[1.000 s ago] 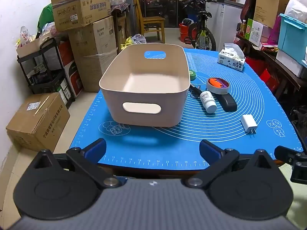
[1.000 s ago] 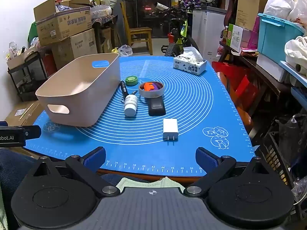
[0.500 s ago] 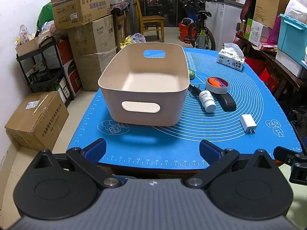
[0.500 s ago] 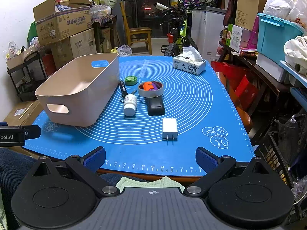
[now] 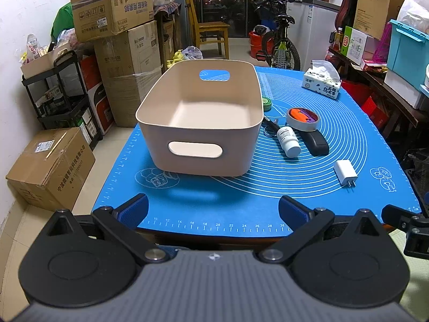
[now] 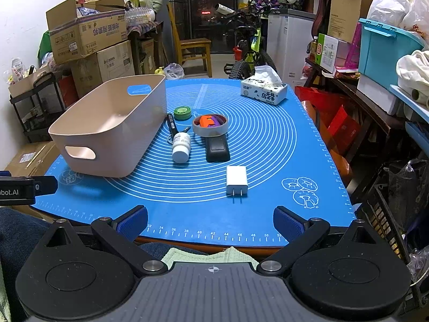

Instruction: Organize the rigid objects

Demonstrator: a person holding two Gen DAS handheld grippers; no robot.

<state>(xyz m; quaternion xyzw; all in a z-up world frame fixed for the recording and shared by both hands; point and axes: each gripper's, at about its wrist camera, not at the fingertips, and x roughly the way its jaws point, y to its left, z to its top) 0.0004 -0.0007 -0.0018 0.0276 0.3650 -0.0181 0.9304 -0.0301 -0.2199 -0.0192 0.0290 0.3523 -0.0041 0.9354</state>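
Both my claws, left (image 5: 213,209) and right (image 6: 210,220), released, empty. Charger (image 6: 236,179) at 12 o'clock: straddle its flat sides, then bin (image 6: 107,131).

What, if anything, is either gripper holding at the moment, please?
Nothing: the left gripper and right gripper are both open and empty, short of the mat.

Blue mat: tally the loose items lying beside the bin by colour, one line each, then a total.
White: 2, bottle and charger
Black: 2, remote and pen
Green: 1, round tin
Grey: 1, tape roll
Total: 6
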